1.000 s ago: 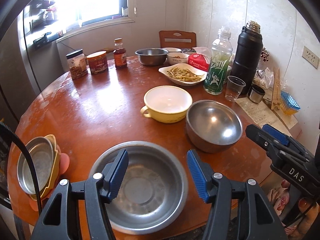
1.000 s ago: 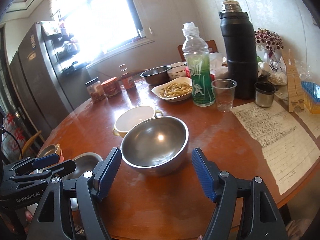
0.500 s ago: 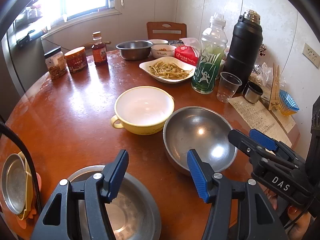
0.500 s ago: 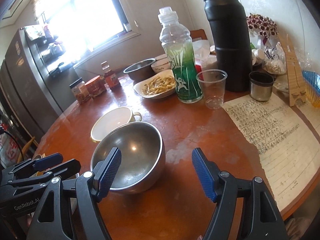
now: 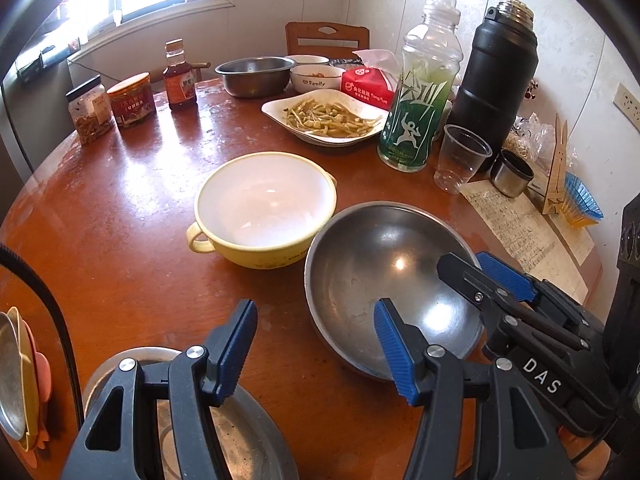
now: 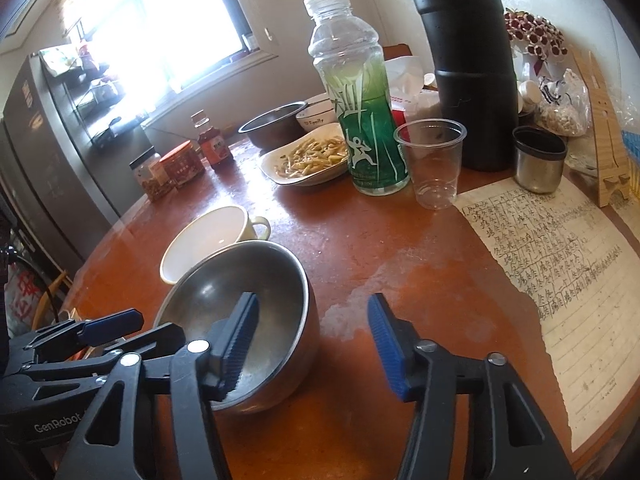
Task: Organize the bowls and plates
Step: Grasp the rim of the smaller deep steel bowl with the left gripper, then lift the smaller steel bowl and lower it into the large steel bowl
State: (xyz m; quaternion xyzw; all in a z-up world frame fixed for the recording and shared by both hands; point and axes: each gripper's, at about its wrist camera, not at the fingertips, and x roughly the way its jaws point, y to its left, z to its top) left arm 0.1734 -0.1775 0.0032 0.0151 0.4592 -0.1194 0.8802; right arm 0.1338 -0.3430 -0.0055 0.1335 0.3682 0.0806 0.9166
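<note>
A deep steel bowl (image 5: pixel 384 280) (image 6: pixel 240 292) stands near the table's front, touching a yellow two-handled bowl (image 5: pixel 264 208) (image 6: pixel 208 240) behind it. My right gripper (image 6: pixel 314 344) (image 5: pixel 460 258) straddles the steel bowl's right rim, one finger inside and one outside. Its jaws are closing, and the pads stand apart from the wall. My left gripper (image 5: pixel 316 348) (image 6: pixel 158 324) hovers open at the bowl's near-left side with nothing gripped. A shallow steel basin (image 5: pixel 248 440) lies under the left gripper. Stacked plates (image 5: pixel 16 376) show at the left edge.
Farther back stand a green bottle (image 6: pixel 360 120), a black thermos (image 6: pixel 464 60), a clear plastic cup (image 6: pixel 432 164), a small steel cup (image 6: pixel 540 164) and a dish of food (image 5: pixel 324 118). A handwritten paper (image 6: pixel 560 264) covers the right side. Jars (image 5: pixel 132 100) line the back left.
Both grippers moved forward and down toward the steel bowl. The right jaws narrowed and one finger now sits inside the bowl. The shallow basin slid to the bottom of the left view.
</note>
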